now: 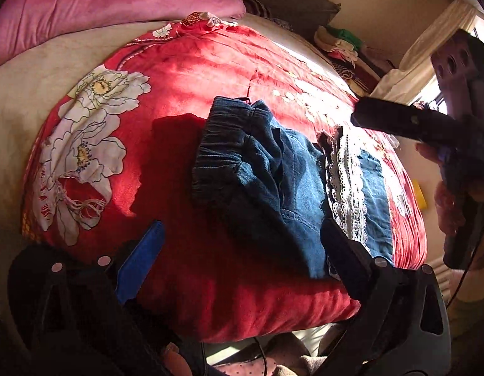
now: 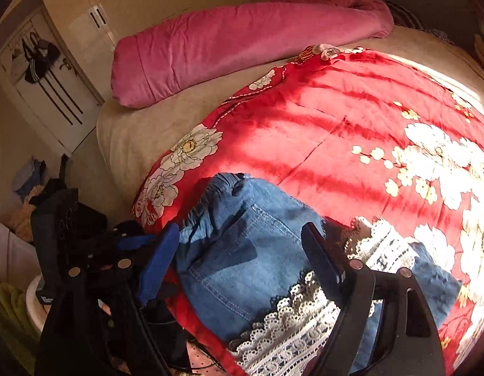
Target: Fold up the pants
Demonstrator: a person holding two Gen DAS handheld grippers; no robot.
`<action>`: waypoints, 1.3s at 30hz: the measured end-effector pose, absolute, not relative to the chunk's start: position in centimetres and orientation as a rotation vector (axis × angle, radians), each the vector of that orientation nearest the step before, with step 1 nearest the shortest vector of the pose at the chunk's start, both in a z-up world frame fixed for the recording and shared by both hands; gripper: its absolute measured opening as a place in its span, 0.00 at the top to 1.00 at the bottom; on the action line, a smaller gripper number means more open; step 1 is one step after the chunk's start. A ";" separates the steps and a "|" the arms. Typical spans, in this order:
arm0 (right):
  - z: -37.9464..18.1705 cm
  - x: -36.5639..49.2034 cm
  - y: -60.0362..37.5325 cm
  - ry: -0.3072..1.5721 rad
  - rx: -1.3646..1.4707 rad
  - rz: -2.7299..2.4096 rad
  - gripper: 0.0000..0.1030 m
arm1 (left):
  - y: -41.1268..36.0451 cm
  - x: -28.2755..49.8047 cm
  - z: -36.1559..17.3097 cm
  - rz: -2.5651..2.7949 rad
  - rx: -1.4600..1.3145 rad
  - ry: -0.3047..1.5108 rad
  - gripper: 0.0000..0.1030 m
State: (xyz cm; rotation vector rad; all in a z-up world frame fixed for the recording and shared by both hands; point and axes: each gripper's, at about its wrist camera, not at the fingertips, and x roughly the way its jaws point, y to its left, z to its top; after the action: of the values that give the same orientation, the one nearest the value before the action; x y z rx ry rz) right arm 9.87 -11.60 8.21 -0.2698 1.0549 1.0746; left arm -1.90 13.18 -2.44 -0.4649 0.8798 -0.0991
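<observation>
— Blue-padded fingers of the left gripper [image 1: 238, 250] fill the bottom of the left wrist view, spread wide, holding nothing; its right finger overlaps the pants' edge, contact unclear.

— And the folded blue denim pants with white lace trim [image 1: 282, 181]?

— Centre frame, on the red floral quilt [image 1: 185, 72].

— The right gripper [image 2: 242, 269] is spread apart too, above the pants [image 2: 235, 263]; lower frame cuts off the lace. Only this view shows the white door [image 2: 50, 94], upper left.
</observation>
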 end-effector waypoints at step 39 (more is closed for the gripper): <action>7.4 15.0 -11.8 1.152 -0.126 1.330 0.63 | 12.6 4.0 -2.9 -0.329 -0.670 0.827 0.44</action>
State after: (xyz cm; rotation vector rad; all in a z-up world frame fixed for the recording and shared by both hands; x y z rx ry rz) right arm 14.96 -11.77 7.39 -0.1258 1.1520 1.3301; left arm 3.96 12.59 -2.87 -0.6697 0.8272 -0.3288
